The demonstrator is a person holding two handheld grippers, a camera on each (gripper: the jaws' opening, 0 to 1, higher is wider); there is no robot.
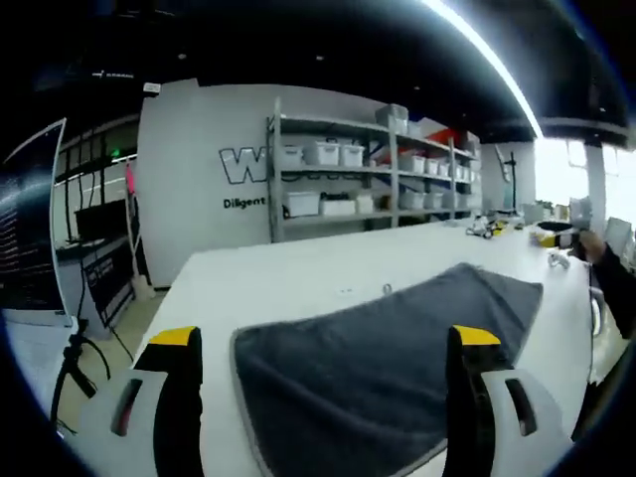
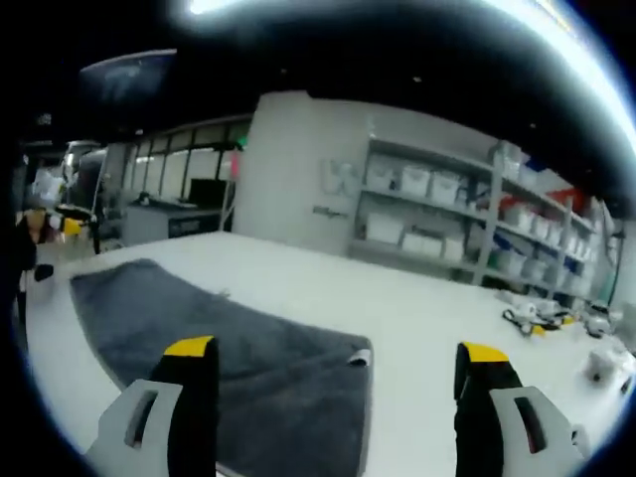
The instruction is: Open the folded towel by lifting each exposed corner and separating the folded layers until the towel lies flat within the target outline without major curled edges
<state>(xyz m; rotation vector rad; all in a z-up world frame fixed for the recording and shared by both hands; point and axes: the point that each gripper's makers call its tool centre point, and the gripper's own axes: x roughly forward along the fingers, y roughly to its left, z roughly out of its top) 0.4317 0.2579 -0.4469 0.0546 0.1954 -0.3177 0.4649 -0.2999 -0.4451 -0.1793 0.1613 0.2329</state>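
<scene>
Two grippers hang above a white table [image 1: 298,273], each with its jaws spread wide and nothing between them. In the left gripper view, the left gripper [image 1: 325,343] shows black jaws with yellow tips rising from the bottom edge, and the grey towel [image 1: 388,348] lies on the table between and beyond them, reaching away toward the right; its near-left corner is rounded and its edge carries a paler trim. The jaws do not touch the cloth as far as can be seen. In the right gripper view, the right gripper [image 2: 338,353] stands just as wide, its left jaw over the towel [image 2: 219,333] and its right jaw over bare tabletop [image 2: 417,298]. From this side the towel runs from the near middle off to the left, and a small pale tag [image 2: 360,356] sticks out at the corner nearest the gap between the jaws. The cloth looks mostly smooth, with soft ripples across its surface; whether it is still folded in layers cannot be told. Behind the table stand grey shelves [image 1: 373,169] loaded with white bins [image 1: 320,154], against a white wall with dark lettering [image 1: 243,164]. Small objects [image 2: 542,316] lie scattered at the table's far end, too small to make out. A dark sleeve [image 1: 616,288] enters at the right edge of the left gripper view.
</scene>
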